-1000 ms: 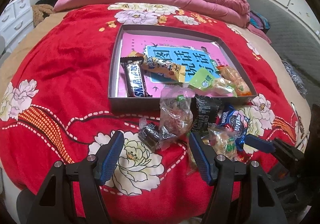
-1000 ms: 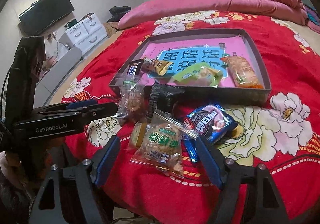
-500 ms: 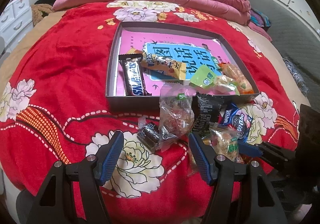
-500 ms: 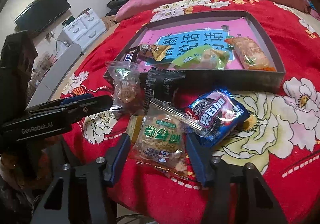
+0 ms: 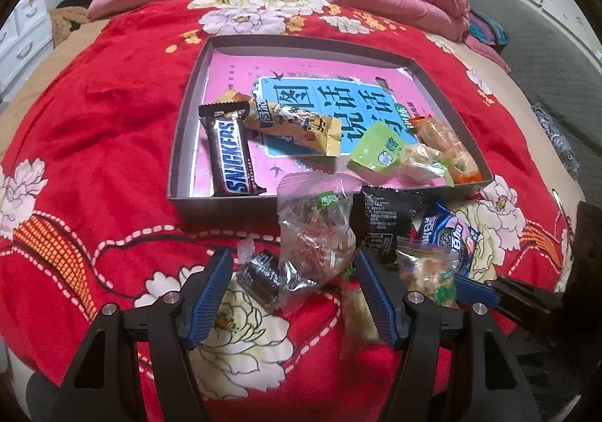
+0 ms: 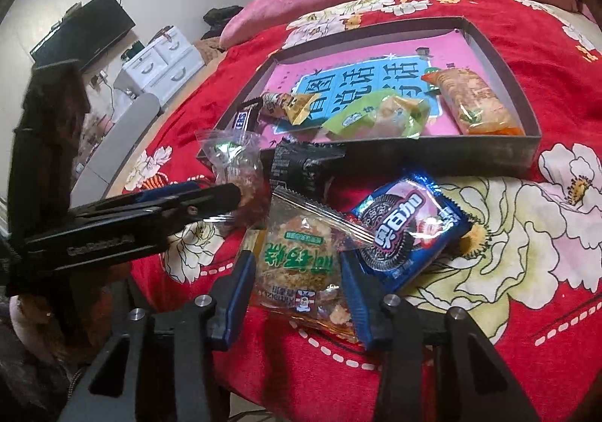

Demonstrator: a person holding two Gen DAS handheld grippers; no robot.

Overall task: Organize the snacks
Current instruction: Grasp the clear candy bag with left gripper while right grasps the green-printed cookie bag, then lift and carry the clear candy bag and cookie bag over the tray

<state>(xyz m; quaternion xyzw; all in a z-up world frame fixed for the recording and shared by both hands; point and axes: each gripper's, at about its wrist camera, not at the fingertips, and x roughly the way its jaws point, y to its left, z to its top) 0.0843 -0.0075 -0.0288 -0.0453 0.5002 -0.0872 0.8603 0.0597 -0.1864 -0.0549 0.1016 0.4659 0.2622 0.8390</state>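
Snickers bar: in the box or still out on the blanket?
In. The Snickers bar lies flat inside the box, along its left wall.

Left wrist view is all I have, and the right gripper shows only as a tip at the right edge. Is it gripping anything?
Observer: Yes. In the right wrist view the right gripper has its jaws around the clear packet with green print. They have just been closing, and both pads meet its sides.
Operator: Is the blue cookie pack caught too?
Observer: No. The blue cookie pack lies outside the jaws on the red blanket. Only the packet's sealed top edge overlaps it.
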